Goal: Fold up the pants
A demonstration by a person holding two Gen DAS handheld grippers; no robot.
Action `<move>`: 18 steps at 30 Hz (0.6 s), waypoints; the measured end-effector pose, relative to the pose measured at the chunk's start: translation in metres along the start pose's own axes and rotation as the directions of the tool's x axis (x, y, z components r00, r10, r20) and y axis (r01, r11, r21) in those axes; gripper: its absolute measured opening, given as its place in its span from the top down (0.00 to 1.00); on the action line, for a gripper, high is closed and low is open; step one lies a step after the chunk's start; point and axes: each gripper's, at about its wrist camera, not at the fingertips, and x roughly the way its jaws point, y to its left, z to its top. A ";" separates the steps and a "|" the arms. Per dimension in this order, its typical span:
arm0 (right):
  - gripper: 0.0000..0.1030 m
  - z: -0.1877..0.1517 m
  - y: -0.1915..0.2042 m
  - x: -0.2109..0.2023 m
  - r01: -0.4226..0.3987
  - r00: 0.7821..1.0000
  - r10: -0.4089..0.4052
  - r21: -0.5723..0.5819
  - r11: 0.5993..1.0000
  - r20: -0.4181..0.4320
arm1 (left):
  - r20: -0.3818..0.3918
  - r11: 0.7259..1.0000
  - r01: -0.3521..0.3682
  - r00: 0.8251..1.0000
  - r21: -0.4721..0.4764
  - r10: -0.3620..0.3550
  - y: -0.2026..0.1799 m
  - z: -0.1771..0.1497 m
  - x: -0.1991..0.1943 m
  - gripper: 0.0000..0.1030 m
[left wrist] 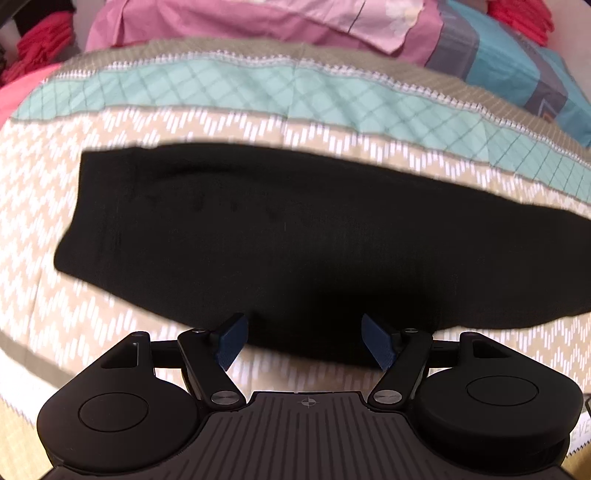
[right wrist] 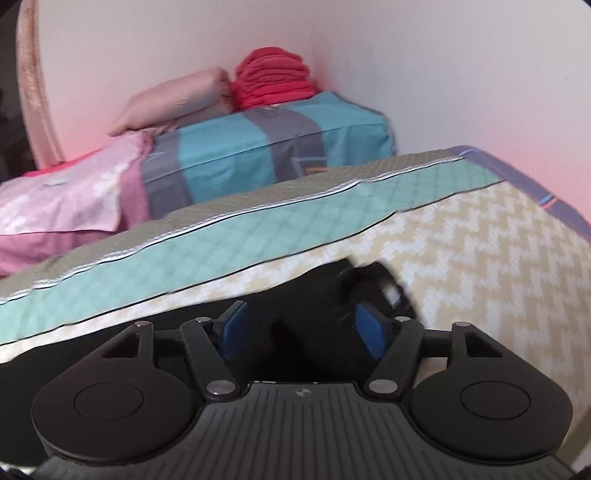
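Observation:
Black pants [left wrist: 295,240] lie flat across a beige zigzag bedspread [left wrist: 40,221], folded lengthwise into a long strip. My left gripper [left wrist: 304,341] is open just above the pants' near edge, holding nothing. In the right wrist view the pants [right wrist: 317,295] show one end with a small white label. My right gripper [right wrist: 301,328] is open, with its blue pads on either side of the black cloth, close over that end. Whether the pads touch the cloth is unclear.
A teal quilted band [left wrist: 258,92] crosses the bed behind the pants. Pink bedding [left wrist: 221,22], a teal and grey striped folded cover [right wrist: 266,147], a pink pillow [right wrist: 177,99] and a red folded stack [right wrist: 273,79] sit at the back against the wall.

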 end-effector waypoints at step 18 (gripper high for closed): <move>0.33 -0.038 0.146 -0.046 -0.034 0.995 0.025 -0.093 0.995 -0.097 | 0.130 0.995 0.032 0.991 0.092 -0.044 0.070 0.002 0.001 0.00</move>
